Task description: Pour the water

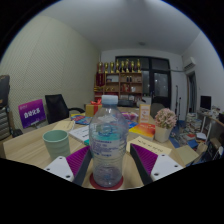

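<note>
White walls and a white ceiling close in an office room, and a tall shelf point(122, 78) with a row of bottles on top stands at the far wall, next to a dark doorway. Black office chairs point(56, 106) sit at the side, near a purple sign point(32, 113) with white letters on it. Close up, a light wooden surface point(28, 146) holds lots of things. A clear plastic water bottle point(107, 140) stands upright in the middle, very near the camera. It has a pale cap and a label band around its body. The bottle stands on a small red round coaster point(106, 183). The tool point(108, 166) is spread wide, and the bottle stands between its two fingers. The purple pads point(143, 160) face the bottle from each side. I cannot tell if the pads touch the bottle, but it rests on its own on the coaster. A green cup point(57, 144) stands on the surface, off to one side of the bottle and a little behind it. On the other side, farther back, sits a small pot of pale flowers point(164, 120). Behind the bottle, the surface is full of papers, boxes and other bright things that are too small to name. A dark computer screen point(205, 102) shows at the far side of the room.
</note>
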`<state>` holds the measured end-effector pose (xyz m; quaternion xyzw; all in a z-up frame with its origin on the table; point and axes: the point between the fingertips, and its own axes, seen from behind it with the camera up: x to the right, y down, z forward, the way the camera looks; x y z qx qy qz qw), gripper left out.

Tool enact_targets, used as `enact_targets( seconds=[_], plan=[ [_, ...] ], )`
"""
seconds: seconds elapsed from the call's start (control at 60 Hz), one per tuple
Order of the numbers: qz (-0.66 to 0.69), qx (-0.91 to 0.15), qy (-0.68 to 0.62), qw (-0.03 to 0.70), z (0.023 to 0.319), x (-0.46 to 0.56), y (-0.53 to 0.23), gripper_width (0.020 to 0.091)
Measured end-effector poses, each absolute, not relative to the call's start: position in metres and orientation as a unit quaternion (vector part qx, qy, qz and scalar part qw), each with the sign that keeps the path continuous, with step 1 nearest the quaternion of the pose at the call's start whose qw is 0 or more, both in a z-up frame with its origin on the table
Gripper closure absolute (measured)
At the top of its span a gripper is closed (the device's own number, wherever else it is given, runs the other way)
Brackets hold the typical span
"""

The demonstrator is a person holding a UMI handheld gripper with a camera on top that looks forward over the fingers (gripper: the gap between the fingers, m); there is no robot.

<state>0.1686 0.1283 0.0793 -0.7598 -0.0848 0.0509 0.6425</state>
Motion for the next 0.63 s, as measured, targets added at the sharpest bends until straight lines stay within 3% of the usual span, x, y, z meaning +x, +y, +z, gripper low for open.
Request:
enact_targets(
  seconds=[0.217, 0.467, 0.633],
  plan=[
    [0.045, -0.766, -0.111, 0.632, 0.09, 0.179, 0.063, 0.0261],
    [0.039, -0.731, -0.118, 0.671, 0.147, 0.195, -0.07, 0.0266],
    [0.003, -0.72, -0.123, 0.683, 0.16, 0.212, -0.149, 0.0269]
  ],
)
